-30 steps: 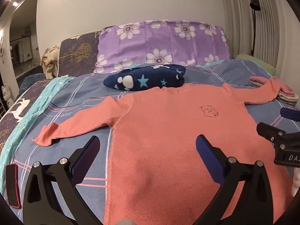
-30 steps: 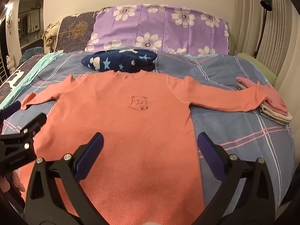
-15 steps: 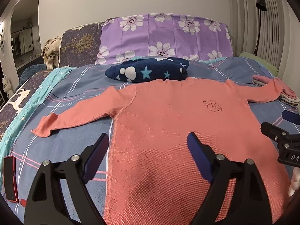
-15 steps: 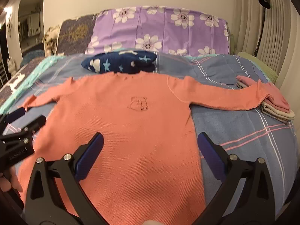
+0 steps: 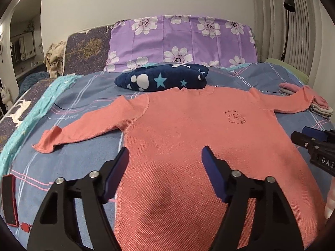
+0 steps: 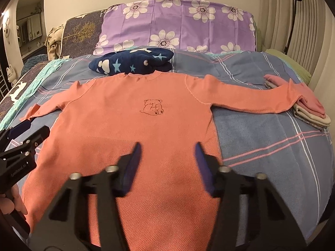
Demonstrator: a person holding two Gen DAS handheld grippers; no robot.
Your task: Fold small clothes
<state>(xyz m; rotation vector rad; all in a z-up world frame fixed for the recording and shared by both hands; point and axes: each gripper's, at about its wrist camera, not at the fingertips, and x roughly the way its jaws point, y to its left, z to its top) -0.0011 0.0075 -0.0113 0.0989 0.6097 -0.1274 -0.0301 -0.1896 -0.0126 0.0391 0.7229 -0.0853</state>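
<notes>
A salmon long-sleeved shirt (image 5: 188, 136) with a small bear outline on the chest lies flat, face up, on the bed, both sleeves spread out. My left gripper (image 5: 165, 152) hovers over the shirt's lower left part. Its jaws are closing, with only flat fabric showing in the gap between the blue pads. My right gripper (image 6: 168, 146) is over the lower right part of the shirt (image 6: 129, 136). Its jaws are closing too and stand narrower, not pinching any cloth. Each gripper shows at the edge of the other's view.
A folded navy blanket (image 5: 163, 79) with stars lies just beyond the collar, in front of a purple flowered pillow (image 5: 184, 41). A stack of folded clothes (image 6: 303, 108) sits under the right cuff. A red phone (image 5: 8, 198) lies at the near left on the plaid bedcover (image 6: 261, 129).
Both grippers' jaws have narrowed, the left steadily, the right sharply in the last half second. The hands and the shirt have stayed where they were.
</notes>
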